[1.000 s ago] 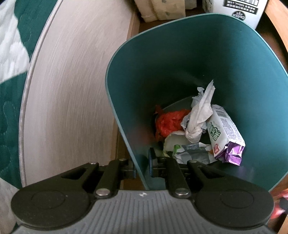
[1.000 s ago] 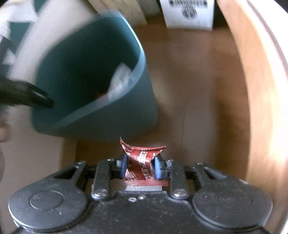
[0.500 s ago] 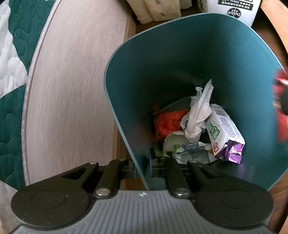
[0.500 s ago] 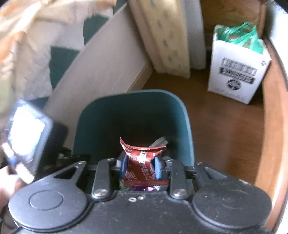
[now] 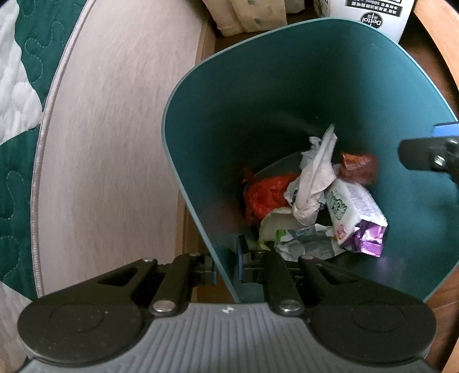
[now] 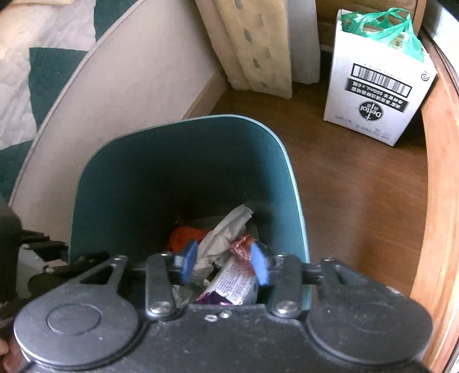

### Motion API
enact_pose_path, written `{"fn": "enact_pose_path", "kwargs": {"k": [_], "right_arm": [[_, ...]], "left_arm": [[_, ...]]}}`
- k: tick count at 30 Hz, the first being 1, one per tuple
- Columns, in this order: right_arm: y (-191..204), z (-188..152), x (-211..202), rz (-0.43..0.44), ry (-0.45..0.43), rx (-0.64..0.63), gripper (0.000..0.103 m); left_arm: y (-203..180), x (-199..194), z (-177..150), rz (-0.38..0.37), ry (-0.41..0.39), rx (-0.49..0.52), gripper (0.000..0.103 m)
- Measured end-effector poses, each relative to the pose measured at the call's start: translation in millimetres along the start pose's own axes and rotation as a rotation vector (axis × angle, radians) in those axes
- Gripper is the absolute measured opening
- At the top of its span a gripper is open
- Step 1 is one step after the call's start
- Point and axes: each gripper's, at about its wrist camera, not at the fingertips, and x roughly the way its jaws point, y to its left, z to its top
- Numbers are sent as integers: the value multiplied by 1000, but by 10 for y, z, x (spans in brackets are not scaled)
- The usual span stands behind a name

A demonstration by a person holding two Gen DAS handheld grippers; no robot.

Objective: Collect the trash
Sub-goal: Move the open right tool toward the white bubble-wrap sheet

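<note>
The right hand-held gripper point(image 6: 225, 262) hangs over the near rim of a teal bin point(image 6: 183, 172), its blue pads point(image 6: 259, 264) spread apart with nothing between them. Straight ahead and below, inside the bin, lies a heap of trash — a crumpled white tissue point(image 6: 226, 232), a red-brown wrapper point(image 6: 242, 248) blurred just inside the right pad, a white and purple packet point(image 6: 232, 287) nearest the hand-held gripper, and something orange point(image 6: 183, 236) further in to the left. Beyond the bin to the right, a white Dettol carton point(image 6: 375, 94) stands on the wooden floor point(image 6: 358, 195) with a green plastic bag point(image 6: 384, 25) poking from its top. At the far left edge, the other hand-held gripper point(image 6: 43, 258) touches the bin's left side; its grip cannot be made out.
</note>
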Motion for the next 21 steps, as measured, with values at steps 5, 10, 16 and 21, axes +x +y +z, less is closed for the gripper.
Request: {"fn": "enact_pose_path", "kwargs": {"k": [5, 10, 16, 21], "right_arm": [[-40, -187, -385, 25, -53, 40, 49], [-107, -539, -725, 5, -69, 63, 54], [-152, -1084, -560, -48, 50, 101, 55], [-133, -1597, -164, -77, 119, 80, 55]], "left_arm": [[1, -5, -6, -2, -3, 3, 11], [-3, 1, -17, -2, -3, 3, 11], [0, 2, -6, -6, -3, 14, 11], [-8, 2, -5, -7, -4, 16, 11]]}}
